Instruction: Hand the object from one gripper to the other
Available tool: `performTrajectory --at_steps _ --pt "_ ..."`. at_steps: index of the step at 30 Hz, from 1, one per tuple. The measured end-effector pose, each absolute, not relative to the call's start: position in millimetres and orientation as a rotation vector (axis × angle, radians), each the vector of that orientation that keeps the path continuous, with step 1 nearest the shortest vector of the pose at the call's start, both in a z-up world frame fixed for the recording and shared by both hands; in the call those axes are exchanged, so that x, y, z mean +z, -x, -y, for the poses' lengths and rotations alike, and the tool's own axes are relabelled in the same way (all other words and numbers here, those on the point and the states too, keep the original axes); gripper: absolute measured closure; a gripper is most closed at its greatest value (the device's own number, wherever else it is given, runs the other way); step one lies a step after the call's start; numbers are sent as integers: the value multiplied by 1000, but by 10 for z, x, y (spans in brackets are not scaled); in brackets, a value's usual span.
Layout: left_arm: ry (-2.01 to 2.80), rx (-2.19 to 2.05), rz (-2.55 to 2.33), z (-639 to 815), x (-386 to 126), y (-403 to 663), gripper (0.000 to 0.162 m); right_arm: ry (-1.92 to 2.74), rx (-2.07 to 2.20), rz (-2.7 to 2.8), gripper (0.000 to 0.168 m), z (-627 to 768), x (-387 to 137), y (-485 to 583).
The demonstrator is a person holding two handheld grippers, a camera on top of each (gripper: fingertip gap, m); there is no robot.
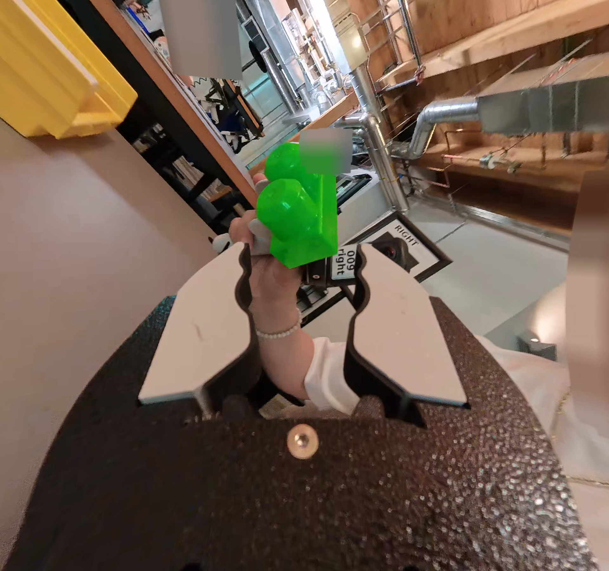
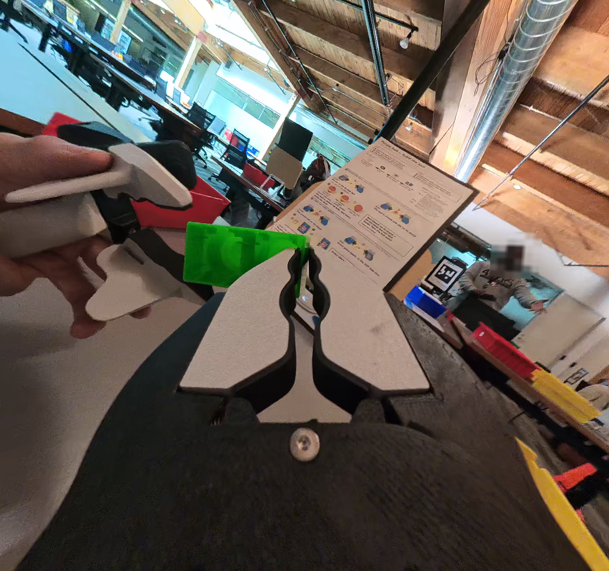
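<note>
A bright green two-stud toy brick [image 1: 296,215] is up in the air just beyond my left gripper [image 1: 301,258], which is open and empty, its tips just short of the brick's lower end. My right gripper [image 2: 304,262] is shut on one thin edge of the green brick [image 2: 230,253], which sticks out to its left. In the right wrist view the left gripper [image 2: 179,245] is at the left, held by a hand [image 2: 39,166], jaws apart, next to the brick's free end. The hand holding the right gripper [image 1: 273,281] shows between my left fingers.
A yellow bin [image 1: 49,70] stands on the beige table [image 1: 82,225] at the left. A red bin [image 2: 184,212] and an upright instruction board [image 2: 379,212] are behind the brick. A person [image 2: 494,285] stands far off at the right. Red and yellow bins [image 2: 534,374] line a far table. The grippers' ends are close to 6 centimeters from one another.
</note>
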State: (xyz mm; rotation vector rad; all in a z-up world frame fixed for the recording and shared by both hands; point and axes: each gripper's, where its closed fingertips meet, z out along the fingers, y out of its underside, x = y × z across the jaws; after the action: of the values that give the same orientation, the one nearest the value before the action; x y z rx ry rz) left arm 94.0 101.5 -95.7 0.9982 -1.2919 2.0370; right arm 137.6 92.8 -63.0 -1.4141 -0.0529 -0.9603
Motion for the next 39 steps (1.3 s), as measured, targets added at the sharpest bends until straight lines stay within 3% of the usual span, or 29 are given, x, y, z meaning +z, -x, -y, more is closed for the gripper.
performTrajectory --at_steps 3,8,9,13,15,18,19,20,24,26,27,32,35,39 --pt "-1013 2012 1250 -996 -981 -956 122 1439 -974 88 164 -984 -687 -1349" --pt "-1058 2107 1397 -1037 -1071 -1032 123 1483 -876 79 161 -993 -776 -1364" --pt "-1065 2137 1457 -1065 -1088 -1051 122 1492 -817 89 155 -995 -793 -1341" --pt "-1119 2282 1828 -1247 -1184 -1167 122 1510 -369 -82 107 -1002 -835 -1343" --pt "-1011 2341 1948 -1252 -1133 -1115 122 1454 -137 -196 99 -1024 -835 -1347" --pt "-842 2378 2009 -1180 -1086 -1006 122 1373 114 -223 100 -1112 -820 -1209" --pt "-814 2376 2027 -1160 -1096 -989 122 1361 160 -209 107 -1142 -814 -1148" --pt "-796 2371 2047 -1147 -1112 -978 122 1364 160 -183 125 -1164 -819 -1102" --pt "-875 2325 2097 -1191 -1171 -1028 122 1413 -82 -81 126 -1165 -810 -1105" --pt "-994 2305 2010 -1256 -1145 -1076 100 1427 -365 -2 126 -1128 -800 -1174" --pt "-1085 2268 1914 -1297 -1132 -1105 97 1416 -526 23 127 -1096 -782 -1224" --pt "-1231 2077 1409 -1276 -1049 -1100 97 1333 -1028 208 127 -1103 -757 -1165" --pt "-1180 2005 1341 -1135 -1084 -1059 95 1287 -1119 267 127 -1133 -779 -1092" --pt "-1049 2003 1116 -1049 -1047 -1069 90 1186 -842 136 127 -1107 -639 -992"
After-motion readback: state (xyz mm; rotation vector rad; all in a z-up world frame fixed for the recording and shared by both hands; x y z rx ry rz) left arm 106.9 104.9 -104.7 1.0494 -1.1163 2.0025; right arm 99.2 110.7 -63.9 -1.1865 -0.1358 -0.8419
